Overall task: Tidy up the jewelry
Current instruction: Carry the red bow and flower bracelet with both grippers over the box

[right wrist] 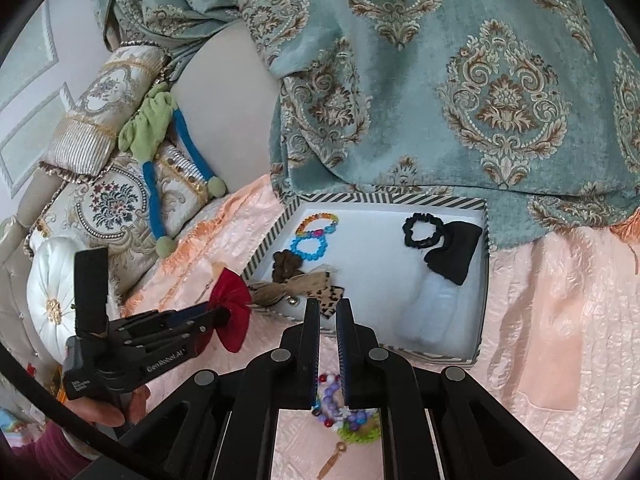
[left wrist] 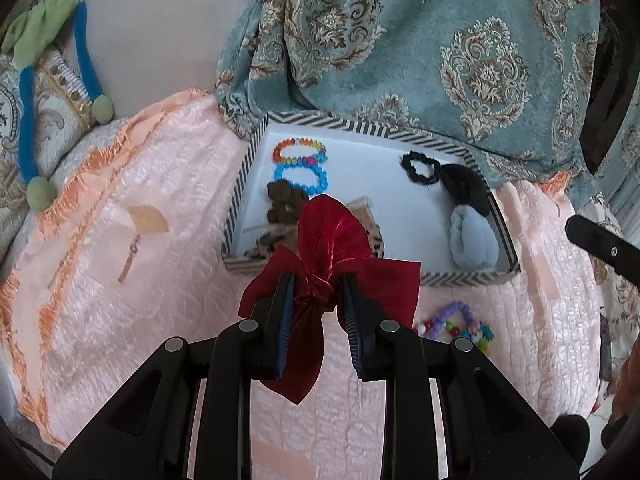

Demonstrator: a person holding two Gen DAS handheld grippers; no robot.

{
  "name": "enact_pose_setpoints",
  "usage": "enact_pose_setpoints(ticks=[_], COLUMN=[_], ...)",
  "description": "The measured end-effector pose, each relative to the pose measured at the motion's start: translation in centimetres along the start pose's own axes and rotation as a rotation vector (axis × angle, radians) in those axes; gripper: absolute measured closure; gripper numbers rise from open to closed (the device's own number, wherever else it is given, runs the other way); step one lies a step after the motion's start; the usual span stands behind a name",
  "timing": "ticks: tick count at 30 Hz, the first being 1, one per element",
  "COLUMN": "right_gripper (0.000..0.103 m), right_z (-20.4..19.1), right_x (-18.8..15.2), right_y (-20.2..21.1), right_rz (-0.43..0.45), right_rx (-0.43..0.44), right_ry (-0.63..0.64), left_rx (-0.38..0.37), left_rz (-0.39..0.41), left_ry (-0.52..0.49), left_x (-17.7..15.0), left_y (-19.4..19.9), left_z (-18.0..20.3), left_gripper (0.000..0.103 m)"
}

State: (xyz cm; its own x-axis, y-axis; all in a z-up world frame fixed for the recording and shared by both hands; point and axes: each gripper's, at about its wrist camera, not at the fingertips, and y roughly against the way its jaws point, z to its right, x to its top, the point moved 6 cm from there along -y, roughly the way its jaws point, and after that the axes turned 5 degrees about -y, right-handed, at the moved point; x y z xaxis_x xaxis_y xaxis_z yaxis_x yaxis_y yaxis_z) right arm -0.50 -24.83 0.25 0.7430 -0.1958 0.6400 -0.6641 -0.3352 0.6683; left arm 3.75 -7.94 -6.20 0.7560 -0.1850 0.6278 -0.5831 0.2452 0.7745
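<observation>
I'm pinching the red bow (left wrist: 320, 280) by its knot in my left gripper (left wrist: 319, 280), near the tray (left wrist: 240, 196). My right gripper (right wrist: 328, 312) is hovering narrow and empty over the beads (right wrist: 356, 420).

Left wrist camera low and close behind its fingers, facing 12 o'clock toward the striped tray (left wrist: 240, 184), right wrist camera slightly farther back, left gripper (right wrist: 218, 314) at 9 o'clock, both sharing tray (right wrist: 486, 280) and teal curtain (left wrist: 460, 40).
</observation>
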Motion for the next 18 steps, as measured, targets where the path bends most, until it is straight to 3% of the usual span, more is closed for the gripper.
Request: enact_pose_setpoints(ticks=[3, 6, 12, 18], right_gripper=[0.095, 0.080, 0.079, 0.079], right_z=[1.1, 3.1, 5.7, 5.3], right_x=[-1.4, -4.3, -9.4, -11.3], right_y=[-0.5, -1.9, -4.4, -5.5], right_rz=[-0.051, -0.139, -0.254, -0.275], right_rx=[0.002, -0.061, -0.088, -0.076], right_ry=[-0.012, -0.019, -0.066, -0.076], left_rx=[-0.010, -0.019, -0.028, -0.028], left_rz=[0.003, -0.021, -0.038, -0.047], left_ry=[0.012, 0.022, 0.036, 0.061], left_x=[0.0, -0.5, -1.2, -1.6], left_y=[-0.2, -1.0, -1.4, -1.6], left_z=[-0.1, -0.1, -0.2, -0.9], left_gripper=[0.080, 0.080, 0.080, 0.080])
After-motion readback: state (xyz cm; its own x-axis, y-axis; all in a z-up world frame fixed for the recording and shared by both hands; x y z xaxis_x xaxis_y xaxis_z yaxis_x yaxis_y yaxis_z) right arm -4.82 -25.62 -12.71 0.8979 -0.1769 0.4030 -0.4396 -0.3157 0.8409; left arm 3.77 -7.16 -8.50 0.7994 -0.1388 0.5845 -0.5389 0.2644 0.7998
